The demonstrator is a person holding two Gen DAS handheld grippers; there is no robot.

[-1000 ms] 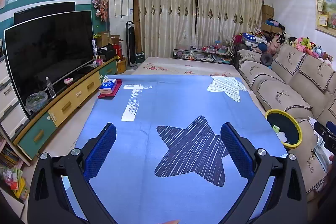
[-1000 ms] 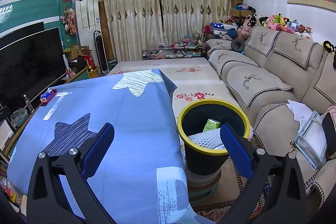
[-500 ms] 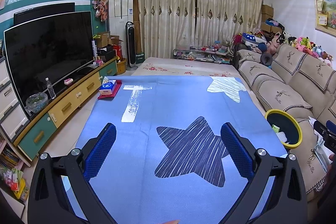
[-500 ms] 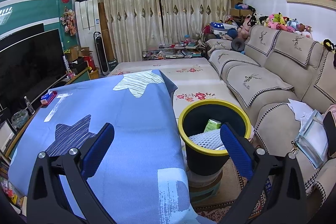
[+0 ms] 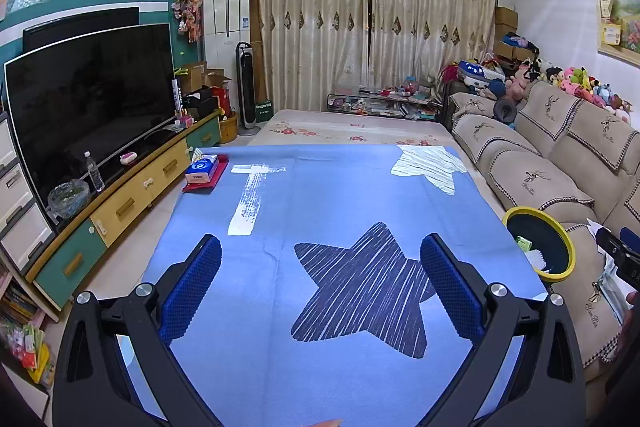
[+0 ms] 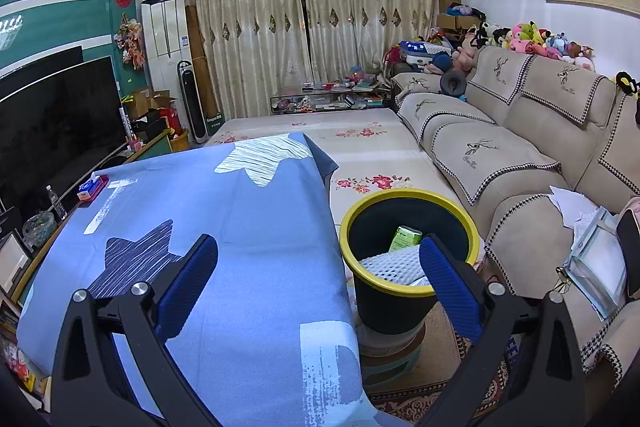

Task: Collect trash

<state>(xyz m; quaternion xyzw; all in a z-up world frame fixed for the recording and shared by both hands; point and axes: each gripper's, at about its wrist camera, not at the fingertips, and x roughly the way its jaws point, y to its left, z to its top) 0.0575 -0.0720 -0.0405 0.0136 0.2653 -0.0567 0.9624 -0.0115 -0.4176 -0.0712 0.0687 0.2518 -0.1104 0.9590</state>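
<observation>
A black trash bin with a yellow rim [image 6: 408, 247] stands on a stool to the right of the table. It holds a green carton [image 6: 405, 237] and white foam netting [image 6: 390, 265]. It also shows in the left wrist view [image 5: 540, 245]. My right gripper [image 6: 318, 251] is open and empty, just before the bin and the table's right edge. My left gripper [image 5: 320, 253] is open and empty above the blue star-patterned tablecloth [image 5: 320, 195]. No loose trash shows on the cloth.
A tissue box on a red tray [image 5: 204, 171] sits at the table's far left corner. A beige sofa [image 6: 520, 155] runs along the right, with papers and a clear bag [image 6: 596, 255] on it. A TV and cabinet [image 5: 88, 115] stand at the left.
The right gripper has shifted slightly, so the bin sits a little higher and nearer in its view. The left gripper has barely moved.
</observation>
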